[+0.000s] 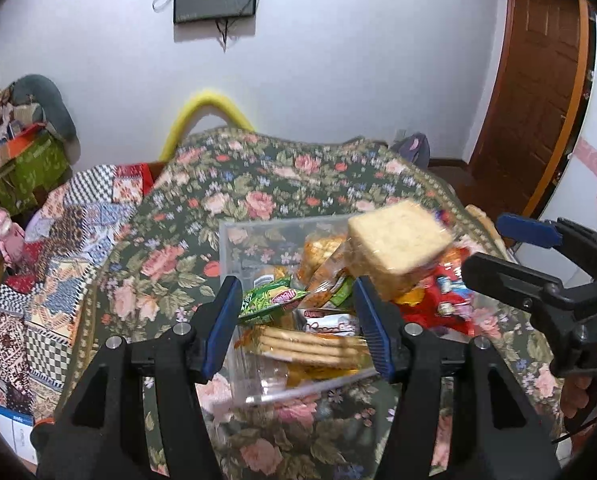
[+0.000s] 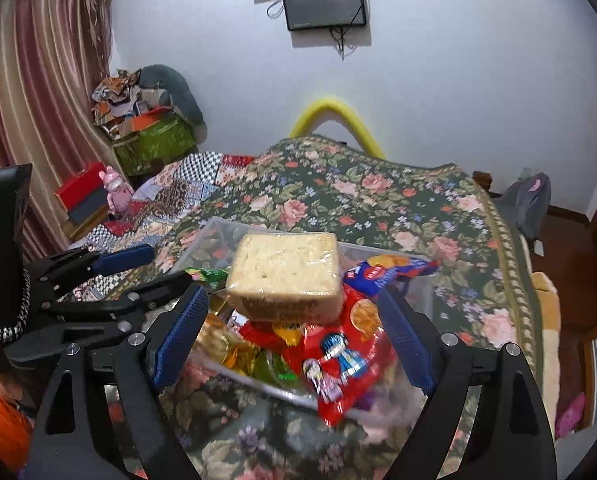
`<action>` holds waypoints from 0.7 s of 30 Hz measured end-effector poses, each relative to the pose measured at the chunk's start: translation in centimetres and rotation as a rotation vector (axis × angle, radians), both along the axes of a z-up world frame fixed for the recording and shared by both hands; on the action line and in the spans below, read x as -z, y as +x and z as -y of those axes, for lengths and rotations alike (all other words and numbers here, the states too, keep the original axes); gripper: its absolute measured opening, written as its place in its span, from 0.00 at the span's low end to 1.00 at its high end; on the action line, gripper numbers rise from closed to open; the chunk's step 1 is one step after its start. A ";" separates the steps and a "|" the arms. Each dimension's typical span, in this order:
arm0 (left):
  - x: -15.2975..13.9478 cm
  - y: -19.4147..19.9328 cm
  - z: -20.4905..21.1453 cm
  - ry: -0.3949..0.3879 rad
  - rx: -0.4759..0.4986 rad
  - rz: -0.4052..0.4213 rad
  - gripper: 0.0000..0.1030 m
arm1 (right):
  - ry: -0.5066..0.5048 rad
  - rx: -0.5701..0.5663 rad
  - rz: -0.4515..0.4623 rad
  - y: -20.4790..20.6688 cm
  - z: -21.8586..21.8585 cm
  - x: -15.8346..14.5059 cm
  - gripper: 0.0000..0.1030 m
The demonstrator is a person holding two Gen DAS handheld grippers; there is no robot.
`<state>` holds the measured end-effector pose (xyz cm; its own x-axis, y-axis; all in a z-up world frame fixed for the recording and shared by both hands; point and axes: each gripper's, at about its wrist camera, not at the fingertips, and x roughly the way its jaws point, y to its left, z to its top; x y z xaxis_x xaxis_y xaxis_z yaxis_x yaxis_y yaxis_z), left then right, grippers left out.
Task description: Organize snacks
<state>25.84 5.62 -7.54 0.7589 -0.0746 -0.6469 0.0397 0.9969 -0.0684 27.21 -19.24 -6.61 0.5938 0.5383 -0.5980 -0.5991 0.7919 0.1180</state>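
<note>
A clear plastic box on the floral bedspread holds several snack packs: a green packet, a sleeve of round crackers, a red packet. A clear-wrapped block of square crackers sits blurred above the box's right side; it also shows in the right wrist view over the red packet. My left gripper is open over the box's near half. My right gripper is open around the red packet, the cracker block just beyond its fingertips, nothing clamped.
The floral bedspread covers the bed, with a patchwork quilt to the left. A yellow foam arch stands behind the bed. Boxes and clothes pile at the left wall. A brown door is at right.
</note>
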 end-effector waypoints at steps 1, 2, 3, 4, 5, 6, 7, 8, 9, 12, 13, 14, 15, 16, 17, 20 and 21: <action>-0.7 -0.8 0.1 -0.005 0.001 0.018 0.56 | 0.006 0.008 0.015 -0.7 0.5 -0.6 0.82; -1.4 -1.6 0.2 -0.010 0.000 0.036 0.56 | 0.013 0.019 0.035 -1.6 1.1 -1.3 0.82; -2.2 -2.4 0.4 -0.010 -0.005 0.056 0.56 | 0.020 0.027 0.053 -2.3 1.5 -1.8 0.82; -3.0 -3.4 0.6 -0.007 -0.007 0.080 0.56 | 0.028 0.034 0.070 -3.0 2.0 -2.3 0.82; -3.7 -4.4 0.7 -0.008 -0.007 0.104 0.56 | 0.039 0.041 0.087 -3.7 2.5 -2.9 0.82; -4.4 -5.3 0.9 -0.011 -0.007 0.124 0.56 | 0.049 0.047 0.100 -4.4 2.9 -3.4 0.82; -5.2 -6.4 1.0 -0.017 -0.009 0.146 0.56 | 0.063 0.052 0.115 -5.2 3.4 -4.0 0.82; -5.8 -7.2 1.2 -0.022 -0.008 0.162 0.56 | 0.080 0.055 0.131 -6.1 3.9 -4.7 0.82; -6.3 -7.9 1.3 -0.023 -0.010 0.176 0.56 | 0.093 0.059 0.143 -6.9 4.3 -5.2 0.82; -8.0 -10.4 1.7 -0.014 -0.016 0.226 0.56 | 0.124 0.072 0.183 -8.9 5.2 -6.6 0.82; -8.7 -11.4 1.9 -0.008 -0.019 0.248 0.56 | 0.130 0.076 0.195 -9.3 5.3 -6.8 0.82; -9.2 -12.2 2.1 -0.007 -0.017 0.267 0.57 | 0.137 0.081 0.206 -9.8 5.5 -7.2 0.82; -9.6 -13.0 2.2 -0.007 -0.016 0.285 0.62 | 0.147 0.084 0.219 -10.4 5.7 -7.6 0.82; -10.0 -13.6 2.4 -0.007 -0.018 0.299 0.67 | 0.154 0.084 0.224 -10.7 5.8 -7.7 0.82; -10.4 -14.3 2.5 -0.006 -0.022 0.314 0.70 | 0.161 0.085 0.230 -11.1 6.0 -7.9 0.82; -11.4 -16.1 3.1 0.003 -0.028 0.350 0.76 | 0.174 0.090 0.250 -12.0 6.2 -8.3 0.83; -11.6 -16.5 3.3 0.006 -0.027 0.359 0.81 | 0.175 0.094 0.257 -12.3 6.2 -8.4 0.86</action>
<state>9.32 2.36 4.05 0.9395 -0.0481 -0.3391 0.0334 0.9982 -0.0492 14.93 -25.46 1.76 0.7652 0.5557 -0.3251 -0.5524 0.8260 0.1120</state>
